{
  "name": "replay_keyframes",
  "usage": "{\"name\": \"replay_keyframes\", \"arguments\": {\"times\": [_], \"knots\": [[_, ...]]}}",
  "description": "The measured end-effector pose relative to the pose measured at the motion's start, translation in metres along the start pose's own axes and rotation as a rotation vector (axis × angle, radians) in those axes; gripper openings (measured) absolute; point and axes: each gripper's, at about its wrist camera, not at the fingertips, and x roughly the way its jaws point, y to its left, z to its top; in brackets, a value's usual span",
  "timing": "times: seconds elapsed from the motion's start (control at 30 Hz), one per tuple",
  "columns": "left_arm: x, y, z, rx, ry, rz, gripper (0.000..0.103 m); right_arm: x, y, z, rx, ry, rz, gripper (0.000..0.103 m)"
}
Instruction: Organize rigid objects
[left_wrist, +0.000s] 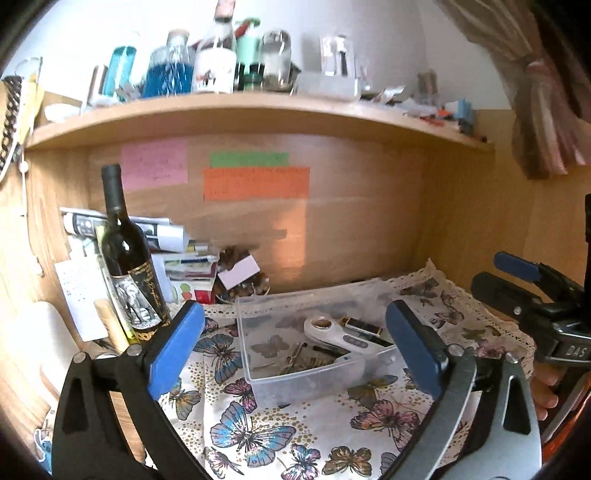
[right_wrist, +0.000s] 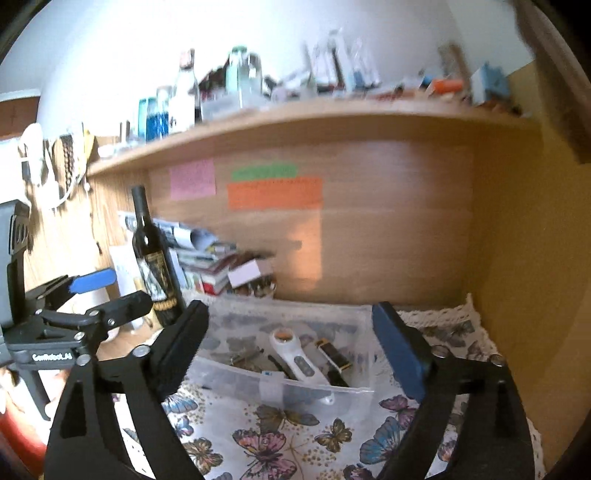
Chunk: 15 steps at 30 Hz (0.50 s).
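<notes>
Both the left gripper and right gripper are held with jaws apart and empty before a clear plastic bin, in which a white thermometer is seen.

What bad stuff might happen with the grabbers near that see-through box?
The left gripper is open beside the tall wine bottle; a sideways swing might tip it. The clear box sits on a butterfly cloth, so a push may slide or bunch it. The right gripper is close too; they might collide.

both the left gripper and right gripper hover side by side, jaws spread wide, empty.
</notes>
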Motion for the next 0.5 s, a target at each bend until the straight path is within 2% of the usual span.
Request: {"name": "replay_keyframes", "arguments": {"times": [0.07,0.5], "knots": [[-0.01,-0.001,0.0,0.001,-0.021,0.006,0.102,-0.007,0.001,-0.001,0.007,-0.022,-0.008,0.103],[-0.029,-0.006,-0.002,0.008,-0.055,0.015,0.103,-0.024,0.002,-0.006,0.014,-0.045,-0.013,0.103]]}}
